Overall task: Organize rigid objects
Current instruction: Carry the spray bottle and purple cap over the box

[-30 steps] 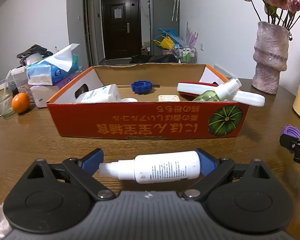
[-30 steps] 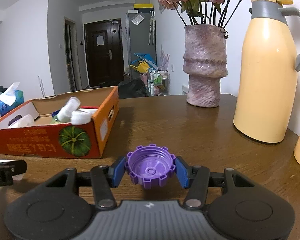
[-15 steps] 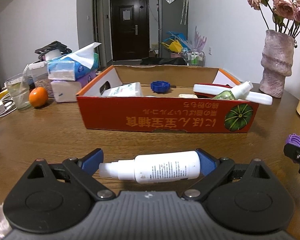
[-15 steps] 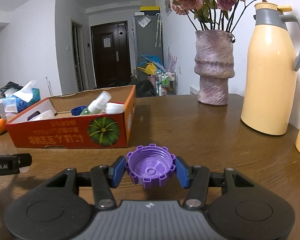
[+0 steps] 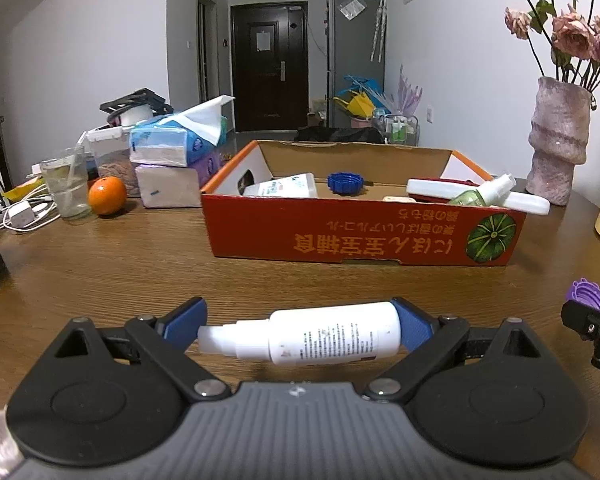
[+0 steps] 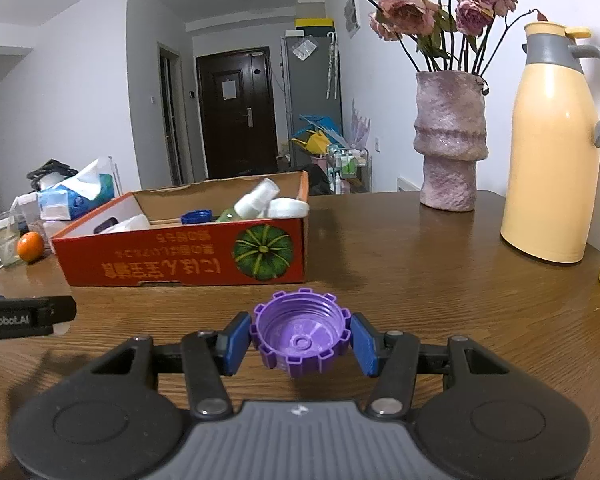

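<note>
While the left gripper (image 5: 300, 330) pinches a white spray bottle (image 5: 304, 340) lengthwise between its blue pads, the right gripper (image 6: 299, 338) clamps a purple notched cap (image 6: 299, 336), hollow side up. Both hover above the wooden table (image 6: 420, 280), in front of the red pumpkin-print cardboard box (image 5: 364, 236). Inside that box lie a blue cap (image 5: 345, 181), a green spray bottle (image 5: 484, 192) and white containers.

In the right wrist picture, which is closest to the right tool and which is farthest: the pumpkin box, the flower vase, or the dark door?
Measured from the right tool, which grips the purple cap:
1. Pumpkin box: nearest, ahead and to the left on the table.
2. Flower vase: farther back, to the right at the table's far edge.
3. Dark door: farthest, down the hallway beyond the table.
</note>
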{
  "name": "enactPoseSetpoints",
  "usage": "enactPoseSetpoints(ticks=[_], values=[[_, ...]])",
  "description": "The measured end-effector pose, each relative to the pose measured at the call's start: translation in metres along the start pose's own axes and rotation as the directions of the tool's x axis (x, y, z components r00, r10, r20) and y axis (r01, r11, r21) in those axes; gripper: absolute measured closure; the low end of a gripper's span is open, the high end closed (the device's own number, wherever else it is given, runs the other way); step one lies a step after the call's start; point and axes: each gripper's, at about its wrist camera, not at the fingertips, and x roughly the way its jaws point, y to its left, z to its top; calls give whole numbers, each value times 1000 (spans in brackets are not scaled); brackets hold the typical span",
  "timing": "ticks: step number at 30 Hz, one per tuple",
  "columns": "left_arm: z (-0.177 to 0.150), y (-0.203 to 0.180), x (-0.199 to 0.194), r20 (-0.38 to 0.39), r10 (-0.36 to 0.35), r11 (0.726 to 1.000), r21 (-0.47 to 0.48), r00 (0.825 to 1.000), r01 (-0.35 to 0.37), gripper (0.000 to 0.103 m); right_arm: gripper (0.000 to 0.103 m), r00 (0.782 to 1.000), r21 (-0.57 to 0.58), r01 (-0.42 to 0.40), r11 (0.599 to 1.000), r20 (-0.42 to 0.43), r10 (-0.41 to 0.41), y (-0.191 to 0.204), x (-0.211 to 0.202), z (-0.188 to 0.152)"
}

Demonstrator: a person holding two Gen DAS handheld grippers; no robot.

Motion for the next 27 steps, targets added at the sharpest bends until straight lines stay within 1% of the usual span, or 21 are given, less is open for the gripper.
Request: enactPoseSetpoints(ticks=[6,17,27], values=[[2,9,-8,21,6,1000,-14,1000,-6,5,50,1000,-1,-18,1000,16,18,13,-7,0],[17,18,-16,58,-9,999,-47,998,12,5,50,998,2,-50,999,42,50,35,-8,9],[32,24,-8,73,6,998,-69,997,-1,5,50,996,6,-67,998,61,66,48,-2,19]])
